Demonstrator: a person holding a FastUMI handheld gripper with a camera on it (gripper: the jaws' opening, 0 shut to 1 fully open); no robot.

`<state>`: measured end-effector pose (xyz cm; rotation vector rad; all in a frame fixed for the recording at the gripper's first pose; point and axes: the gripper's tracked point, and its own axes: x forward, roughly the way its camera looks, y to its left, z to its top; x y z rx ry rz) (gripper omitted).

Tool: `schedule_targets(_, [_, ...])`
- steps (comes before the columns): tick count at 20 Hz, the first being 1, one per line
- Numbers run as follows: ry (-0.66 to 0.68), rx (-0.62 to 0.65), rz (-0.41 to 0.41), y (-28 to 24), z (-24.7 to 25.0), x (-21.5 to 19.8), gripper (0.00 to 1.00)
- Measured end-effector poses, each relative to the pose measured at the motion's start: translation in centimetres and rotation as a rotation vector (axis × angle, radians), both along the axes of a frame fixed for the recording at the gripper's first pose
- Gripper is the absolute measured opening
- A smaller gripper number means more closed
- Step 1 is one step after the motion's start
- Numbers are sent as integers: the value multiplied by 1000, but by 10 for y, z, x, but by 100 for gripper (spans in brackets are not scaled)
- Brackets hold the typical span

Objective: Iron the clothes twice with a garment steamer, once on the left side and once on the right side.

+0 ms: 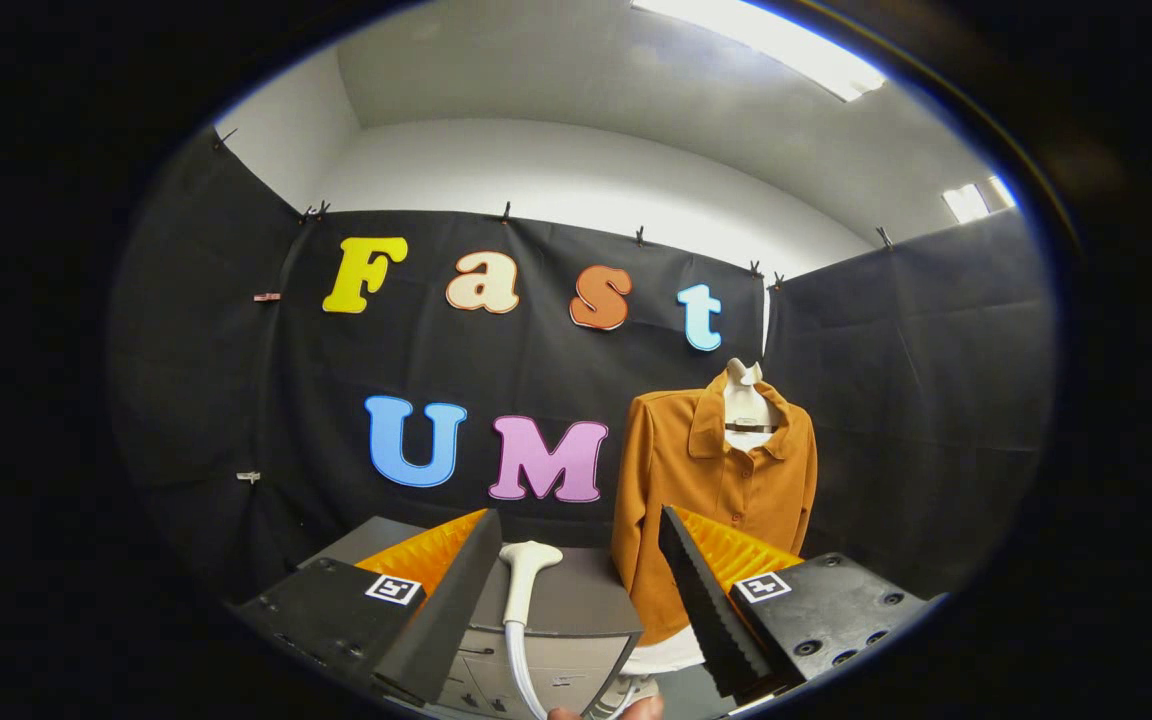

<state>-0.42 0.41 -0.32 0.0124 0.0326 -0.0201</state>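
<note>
The fingers (576, 590) stand apart and released, with nothing between the pads. The steamer (524, 575) stands upright just ahead of them, nearer the left finger, on the grey cabinet (576, 600). Its long axis runs vertically: head on top, handle below, and the white hose (518, 670) dropping from its base towards the camera. The shirt (711, 490), an orange-brown collared garment, hangs on a form beyond the right finger, facing the fingers and set to the right of the steamer. A fingertip of a person's hand (601, 712) shows below the hose. Judgement: the grasp is not yet made; the next move calls for an advance slightly leftward, so that the fingers straddle the upright handle across its axis before closing.
</note>
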Motion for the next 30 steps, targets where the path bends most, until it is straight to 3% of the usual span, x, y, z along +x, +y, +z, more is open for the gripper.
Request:
schedule_targets(11, [137,20,30,16,-54,25,97])
schedule_targets(24, [526,47,168,80,-238,100,98])
schedule_targets(30, [646,69,132,80,-296,147,92])
